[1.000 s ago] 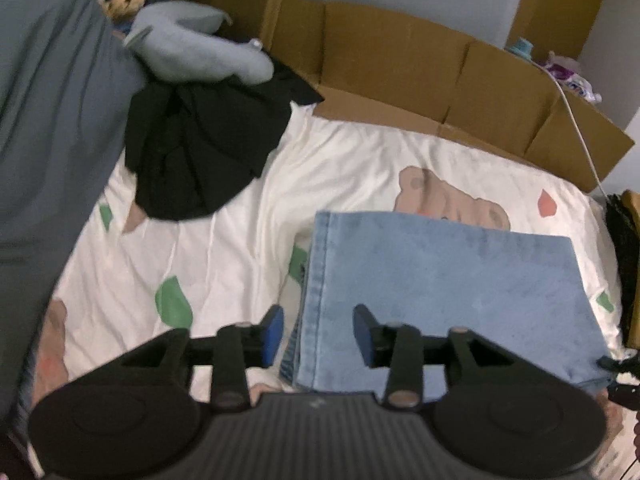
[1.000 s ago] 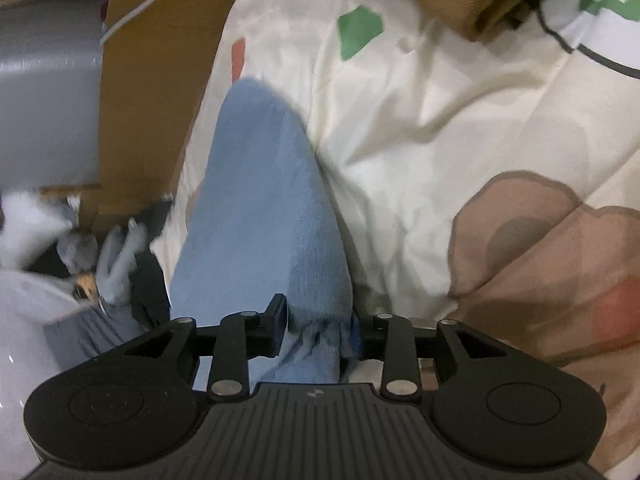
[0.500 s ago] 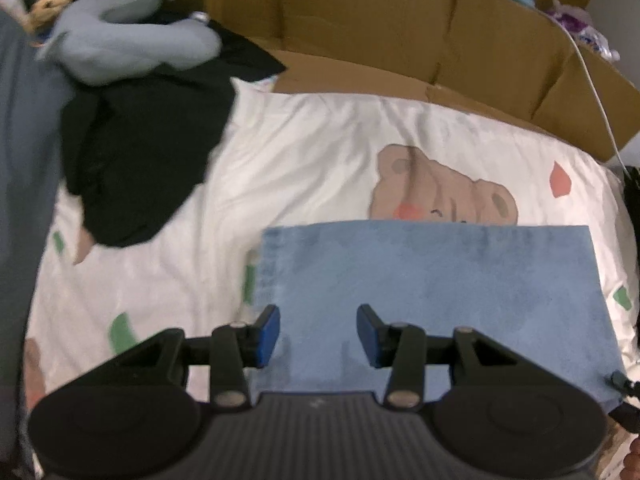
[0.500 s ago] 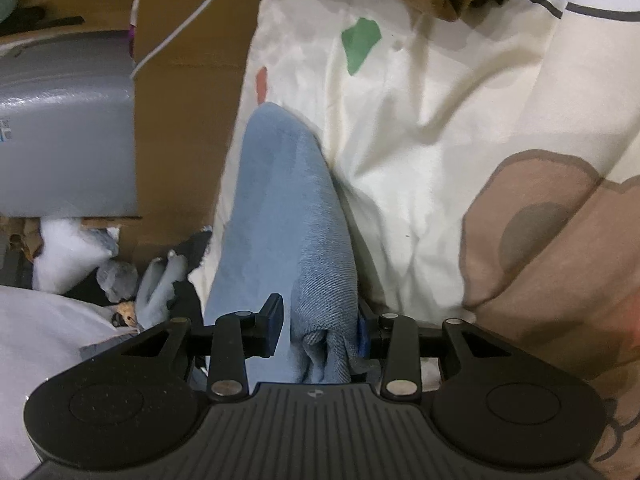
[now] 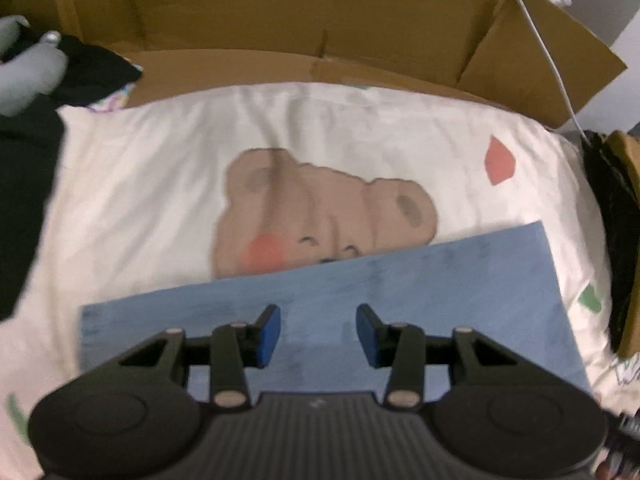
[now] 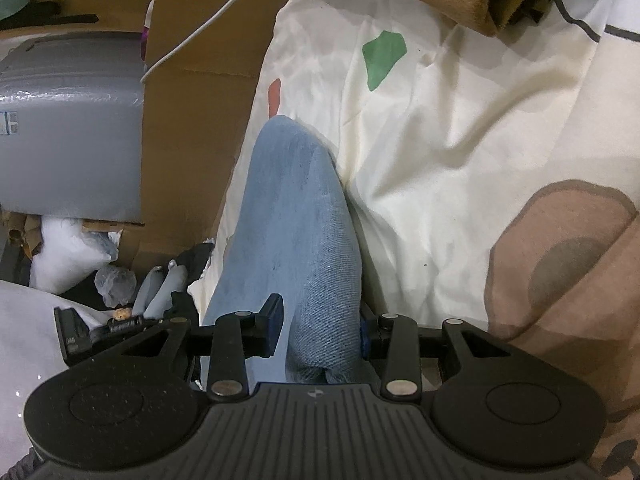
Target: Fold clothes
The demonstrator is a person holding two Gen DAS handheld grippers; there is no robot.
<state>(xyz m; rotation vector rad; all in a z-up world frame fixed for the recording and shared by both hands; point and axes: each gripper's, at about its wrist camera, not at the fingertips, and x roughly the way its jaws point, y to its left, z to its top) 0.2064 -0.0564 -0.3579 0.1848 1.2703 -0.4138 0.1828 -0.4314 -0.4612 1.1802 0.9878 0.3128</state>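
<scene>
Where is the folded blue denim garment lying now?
In the left wrist view, the denim garment lies flat on the bear-print sheet, just below the bear's face.

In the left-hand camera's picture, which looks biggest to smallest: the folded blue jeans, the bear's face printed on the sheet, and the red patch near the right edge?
1. Folded blue jeans, though they lie nearest the camera, which flatters them.
2. Bear's face, partly hidden behind the jeans.
3. Red patch, plainly the smallest.
</scene>
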